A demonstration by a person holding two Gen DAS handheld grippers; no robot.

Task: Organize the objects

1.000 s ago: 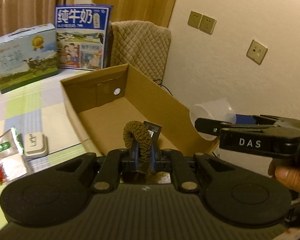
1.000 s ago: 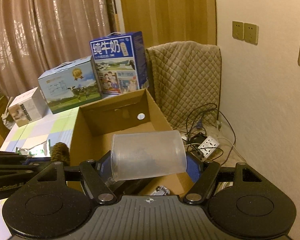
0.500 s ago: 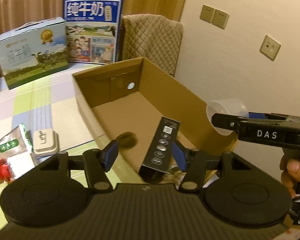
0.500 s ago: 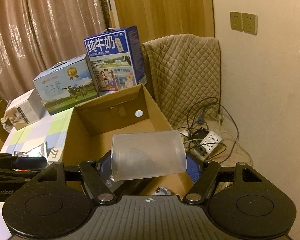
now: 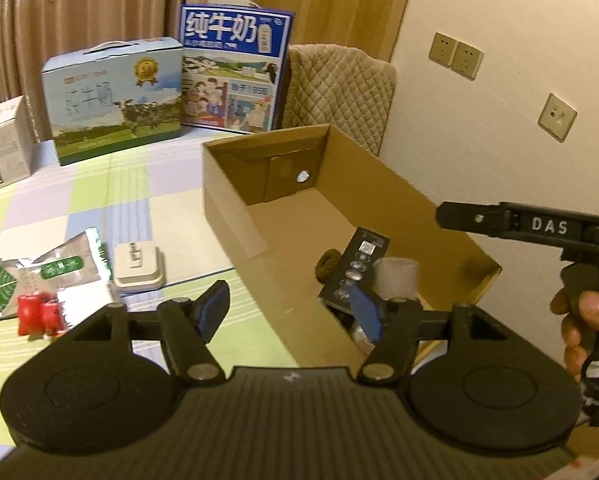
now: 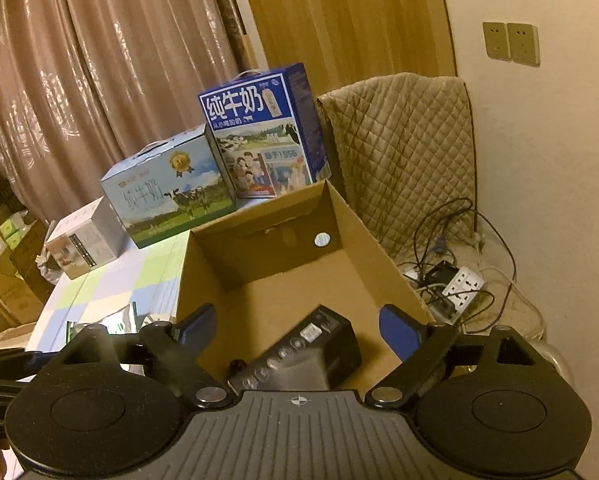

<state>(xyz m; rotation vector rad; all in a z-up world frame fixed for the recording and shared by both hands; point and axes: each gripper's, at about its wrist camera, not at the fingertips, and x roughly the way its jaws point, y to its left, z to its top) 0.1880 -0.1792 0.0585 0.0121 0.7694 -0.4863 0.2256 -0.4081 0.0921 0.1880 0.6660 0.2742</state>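
An open cardboard box (image 5: pixel 235 208) stands on the table; it also shows in the right wrist view (image 6: pixel 363 232). Inside its near end lie a black remote box (image 5: pixel 355 264), a brown braided rope (image 5: pixel 326 266) and a blurred clear plastic cup (image 5: pixel 395 280). The remote box also shows in the right wrist view (image 6: pixel 303 352). My left gripper (image 5: pixel 289 312) is open and empty above the box's near left wall. My right gripper (image 6: pixel 295 328) is open and empty above the box's near end; it also shows from the side in the left wrist view (image 5: pixel 443 214).
On the checked cloth left of the box lie a green-and-silver snack packet (image 5: pixel 47 276), red sweets (image 5: pixel 39 314) and a cream case (image 5: pixel 137 266). Two milk cartons (image 5: pixel 115 96) (image 5: pixel 235 72) and a white box (image 5: pixel 1 144) stand behind. A quilted chair (image 6: pixel 399 152) and a power strip (image 6: pixel 463 284) are to the right.
My left gripper opened and dropped the rope into the box, then drew back left. My right gripper opened and the cup fell into the box.
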